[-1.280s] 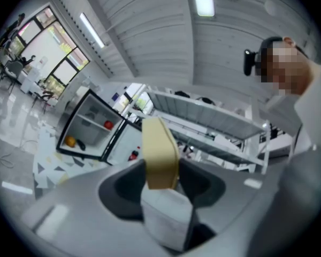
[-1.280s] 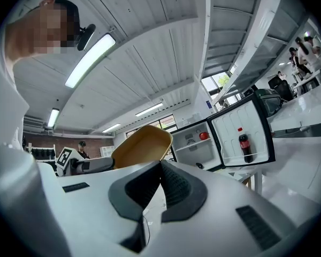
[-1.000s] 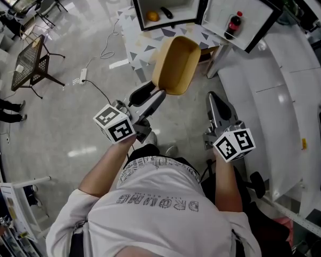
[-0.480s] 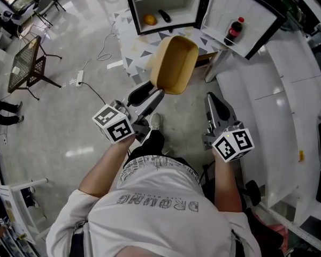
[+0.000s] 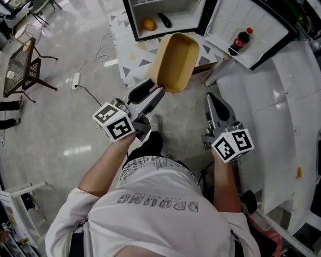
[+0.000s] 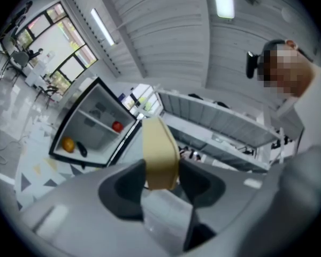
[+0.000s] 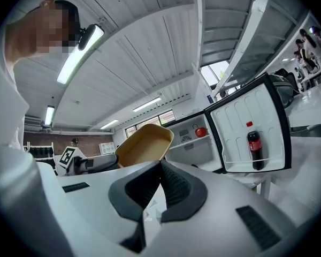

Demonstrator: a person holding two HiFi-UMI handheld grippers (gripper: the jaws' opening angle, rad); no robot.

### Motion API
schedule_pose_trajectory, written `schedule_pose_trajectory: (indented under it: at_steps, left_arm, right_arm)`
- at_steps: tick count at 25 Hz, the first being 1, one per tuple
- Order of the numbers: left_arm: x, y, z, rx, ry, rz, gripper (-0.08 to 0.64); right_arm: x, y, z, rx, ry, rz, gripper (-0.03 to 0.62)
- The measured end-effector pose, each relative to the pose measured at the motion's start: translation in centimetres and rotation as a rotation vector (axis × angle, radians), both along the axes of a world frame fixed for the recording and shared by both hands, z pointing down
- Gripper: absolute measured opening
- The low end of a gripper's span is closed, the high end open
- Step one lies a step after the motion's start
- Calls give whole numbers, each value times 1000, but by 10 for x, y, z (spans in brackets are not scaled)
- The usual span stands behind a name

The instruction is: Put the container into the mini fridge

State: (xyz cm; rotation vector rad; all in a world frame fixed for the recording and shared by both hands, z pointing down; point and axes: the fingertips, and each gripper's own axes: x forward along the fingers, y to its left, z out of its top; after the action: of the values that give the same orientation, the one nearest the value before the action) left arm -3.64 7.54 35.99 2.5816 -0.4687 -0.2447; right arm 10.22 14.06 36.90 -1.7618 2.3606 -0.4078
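Jaws of the left tongs [image 5: 154, 93] pinched the near end wall of the tan container [image 5: 175, 62], while the right tongs [image 7: 159, 183] hung pressed together and empty off to its right, not touching it. The container looked like a light, stiff, thin-walled tub, smooth enough to slip or swing in a one-edge hold, so a firm bite well down that wall seemed the sound place to grip. It hung in the air, tilted with its open side showing, reaching outward from the left tongs toward the open mini fridge [image 5: 176, 15], not yet inside, where an orange [image 5: 148, 24] lay on the floor of the cabinet.
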Motion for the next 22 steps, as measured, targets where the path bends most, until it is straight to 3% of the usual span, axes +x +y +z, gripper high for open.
schedule_pose_trajectory:
  at_steps: [22]
  left_arm:
    - [28, -224, 16, -80, 11, 14, 198]
  right_arm:
    - [23, -208, 9, -62, 7, 35, 0]
